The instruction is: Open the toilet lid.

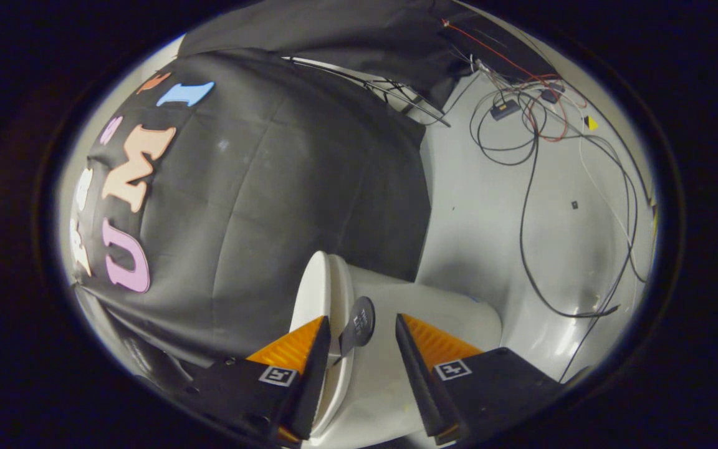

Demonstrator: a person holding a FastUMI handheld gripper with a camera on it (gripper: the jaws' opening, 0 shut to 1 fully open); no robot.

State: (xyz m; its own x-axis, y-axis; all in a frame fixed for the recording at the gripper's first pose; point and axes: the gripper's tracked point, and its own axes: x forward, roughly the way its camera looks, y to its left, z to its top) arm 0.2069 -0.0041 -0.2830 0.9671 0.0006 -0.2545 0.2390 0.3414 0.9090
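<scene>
The view is rolled sideways. A white toilet [446, 318] stands just ahead of the fingers. Its white lid [316, 284] lies close against the seat [341, 293], on the side toward the black cloth. A dark round tab [360, 323] sticks out from the lid's front edge. My gripper [362, 329] is open, with the tab between its two fingertips, nearer the finger on the lid's side. Neither finger clearly presses on the tab. The lower part of the toilet is hidden behind the fingers.
Black cloth wall [259, 206] hangs behind the toilet on the lid's side. A white floor [490, 206] stretches past the toilet, with several loose black, red and white cables [524, 206] and a small black box [504, 110] lying on it.
</scene>
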